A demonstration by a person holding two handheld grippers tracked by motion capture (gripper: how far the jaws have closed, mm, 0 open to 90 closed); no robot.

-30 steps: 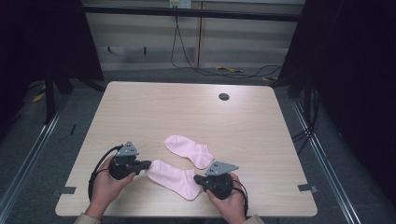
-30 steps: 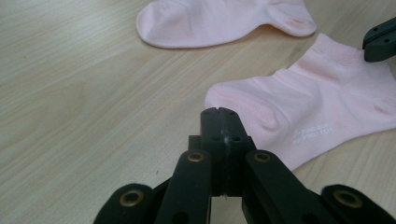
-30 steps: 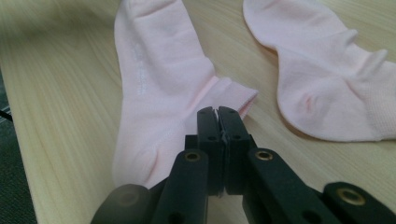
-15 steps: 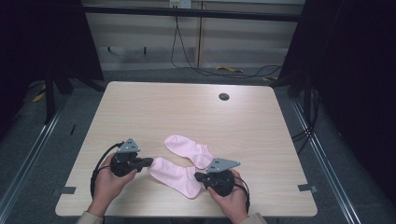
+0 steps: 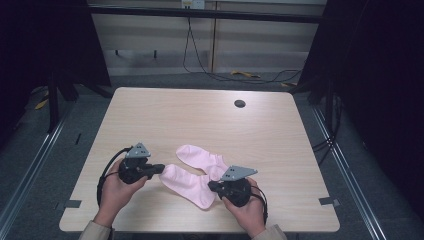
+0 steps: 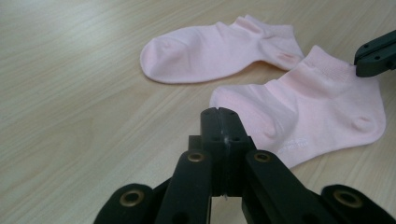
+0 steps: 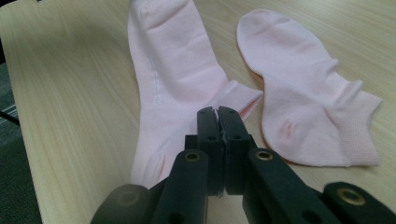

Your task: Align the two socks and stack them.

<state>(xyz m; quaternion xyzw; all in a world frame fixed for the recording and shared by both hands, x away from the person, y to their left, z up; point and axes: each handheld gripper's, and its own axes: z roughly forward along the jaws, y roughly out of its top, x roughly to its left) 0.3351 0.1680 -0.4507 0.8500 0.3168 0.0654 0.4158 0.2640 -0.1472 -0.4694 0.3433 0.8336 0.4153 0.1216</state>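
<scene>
Two pale pink ankle socks lie flat on the wooden table [image 5: 200, 115]. The nearer sock [image 5: 187, 185] [image 6: 322, 107] [image 7: 173, 70] lies between my two grippers. The farther sock [image 5: 200, 157] [image 6: 219, 46] [image 7: 303, 93] lies just behind it, and their cuff ends touch or overlap. My left gripper [image 5: 161, 168] [image 6: 219, 112] is shut, its tip at the toe edge of the nearer sock. At that sock's cuff end my right gripper [image 5: 210, 186] [image 7: 217, 109] is also shut, its tip over the cuff. No fabric shows between either pair of jaws.
A small round dark hole [image 5: 239, 103] sits in the table top at the back right. Bare wood lies behind and beside the socks. The table's front edge runs close under both hands. Dark floor and cables surround the table.
Both hands have shifted only slightly, the left gripper edging towards the nearer sock's toe. The socks lie as before.
</scene>
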